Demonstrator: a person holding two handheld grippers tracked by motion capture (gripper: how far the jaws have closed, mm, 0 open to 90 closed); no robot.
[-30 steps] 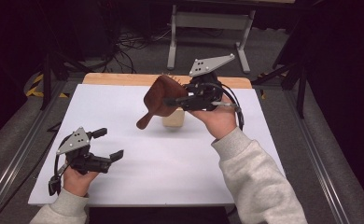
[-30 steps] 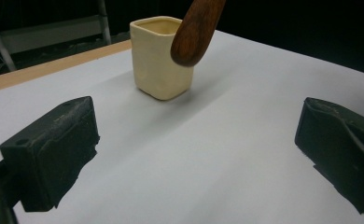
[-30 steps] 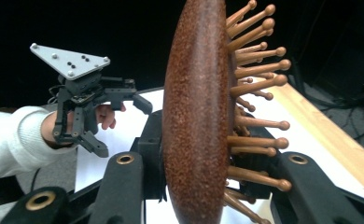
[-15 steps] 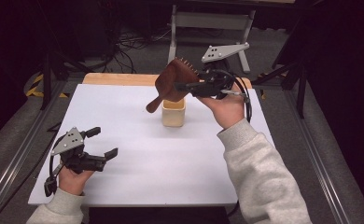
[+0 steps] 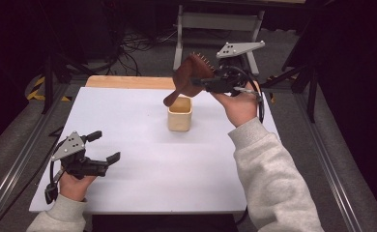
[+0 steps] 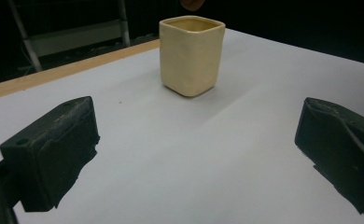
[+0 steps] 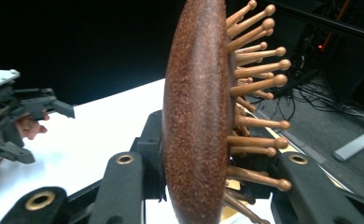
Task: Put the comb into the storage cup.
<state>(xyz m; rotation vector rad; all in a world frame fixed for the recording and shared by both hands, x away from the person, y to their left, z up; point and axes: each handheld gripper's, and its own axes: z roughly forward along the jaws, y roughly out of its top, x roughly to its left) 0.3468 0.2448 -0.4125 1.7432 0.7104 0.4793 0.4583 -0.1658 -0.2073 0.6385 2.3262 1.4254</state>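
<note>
My right gripper (image 5: 202, 81) is shut on a brown wooden hairbrush (image 5: 189, 77) and holds it in the air, tilted, with the handle end hanging just above the mouth of a cream square cup (image 5: 180, 113). Close up in the right gripper view, the hairbrush (image 7: 199, 112) stands edge-on between the jaws, its wooden pins pointing right. The cup (image 6: 191, 53) stands upright on the white table top (image 5: 143, 159). My left gripper (image 5: 104, 146) rests low at the near left corner, open and holding nothing, its pads (image 6: 54, 144) wide apart and facing the cup.
A wooden strip (image 5: 128, 82) runs along the table's far edge. Behind it stand a metal frame (image 5: 215, 24) and loose cables on the floor. Rails run down both sides of the table.
My right hand has carried the hairbrush up and toward the far right, so its handle now hangs over the cup. The left hand has stayed in place.
</note>
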